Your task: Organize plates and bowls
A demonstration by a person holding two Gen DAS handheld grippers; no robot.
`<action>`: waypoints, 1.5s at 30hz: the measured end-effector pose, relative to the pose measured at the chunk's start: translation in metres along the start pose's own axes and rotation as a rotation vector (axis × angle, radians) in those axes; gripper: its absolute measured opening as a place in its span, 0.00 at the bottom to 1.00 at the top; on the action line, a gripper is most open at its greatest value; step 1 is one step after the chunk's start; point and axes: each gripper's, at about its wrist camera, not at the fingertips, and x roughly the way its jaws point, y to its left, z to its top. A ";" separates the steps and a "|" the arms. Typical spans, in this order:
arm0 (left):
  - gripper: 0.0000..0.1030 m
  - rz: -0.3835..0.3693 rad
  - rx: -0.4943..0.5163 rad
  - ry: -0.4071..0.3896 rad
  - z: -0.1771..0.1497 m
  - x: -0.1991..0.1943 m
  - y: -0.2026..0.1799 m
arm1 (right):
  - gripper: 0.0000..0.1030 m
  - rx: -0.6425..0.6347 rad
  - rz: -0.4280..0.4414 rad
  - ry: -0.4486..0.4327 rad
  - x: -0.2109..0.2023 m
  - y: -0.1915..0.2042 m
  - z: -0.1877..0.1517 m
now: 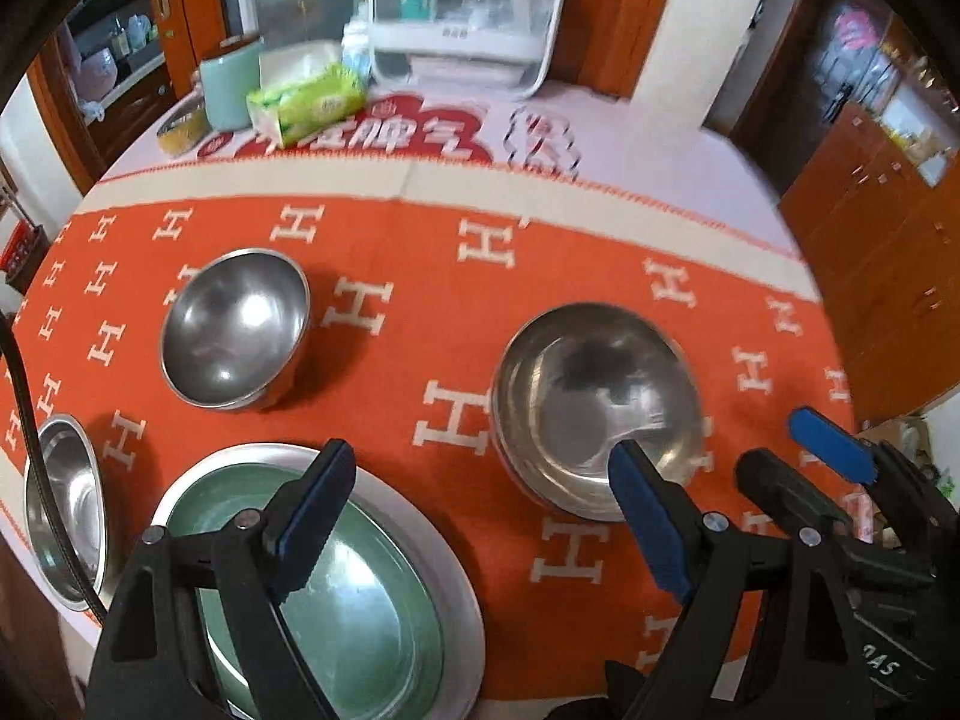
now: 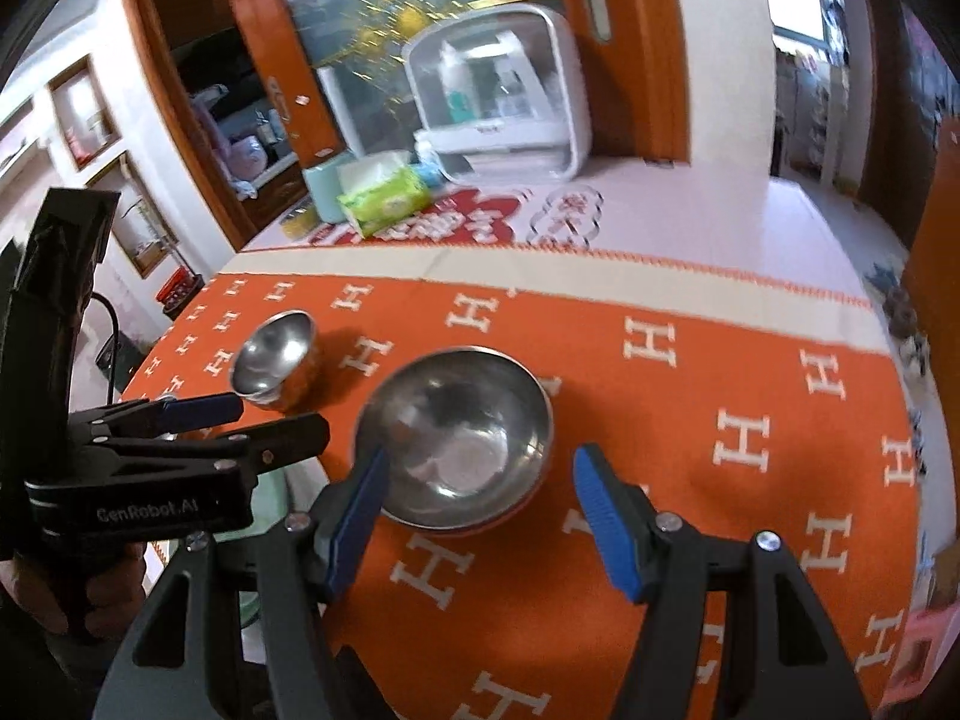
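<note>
The right gripper [image 2: 480,516] hangs over the near rim of the big bowl [image 2: 456,438] mid-bench on the orange cloth [image 2: 690,420], jaws wide apart and empty. The left gripper [image 1: 480,510], jaws also apart and empty, hovers between the green plate [image 1: 336,600] and that bowl. A likely next step: pinch the bowl's near rim, 1 finger in and 1 out. Steel is slick, so bite deep before lifting toward the small bowl [image 1: 237,330].
</note>
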 end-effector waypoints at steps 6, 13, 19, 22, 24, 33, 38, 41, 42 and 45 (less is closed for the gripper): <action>0.83 0.017 0.009 0.125 0.006 0.042 -0.001 | 0.62 0.088 -0.009 0.116 0.035 -0.023 -0.005; 0.82 0.016 0.035 0.220 0.007 0.071 -0.009 | 0.62 0.143 0.022 0.187 0.059 -0.035 -0.013; 0.67 0.016 0.055 0.261 0.005 0.081 -0.013 | 0.51 0.184 0.063 0.195 0.069 -0.040 -0.014; 0.54 0.008 0.040 0.289 0.004 0.086 -0.012 | 0.43 0.203 0.090 0.190 0.073 -0.041 -0.014; 0.48 -0.008 0.026 0.300 0.003 0.088 -0.010 | 0.39 0.206 0.097 0.191 0.074 -0.041 -0.013; 0.22 -0.060 0.008 0.302 -0.002 0.082 -0.011 | 0.20 0.200 0.120 0.186 0.075 -0.037 -0.010; 0.20 -0.064 0.000 0.300 -0.004 0.078 -0.015 | 0.17 0.200 0.106 0.189 0.074 -0.037 -0.011; 0.20 -0.074 0.000 0.306 -0.009 0.077 -0.016 | 0.16 0.195 0.088 0.185 0.072 -0.037 -0.012; 0.20 -0.076 0.005 0.307 -0.009 0.076 -0.018 | 0.16 0.193 0.081 0.185 0.071 -0.038 -0.012; 0.20 -0.085 0.007 0.309 -0.010 0.073 -0.018 | 0.15 0.204 0.076 0.183 0.068 -0.040 -0.014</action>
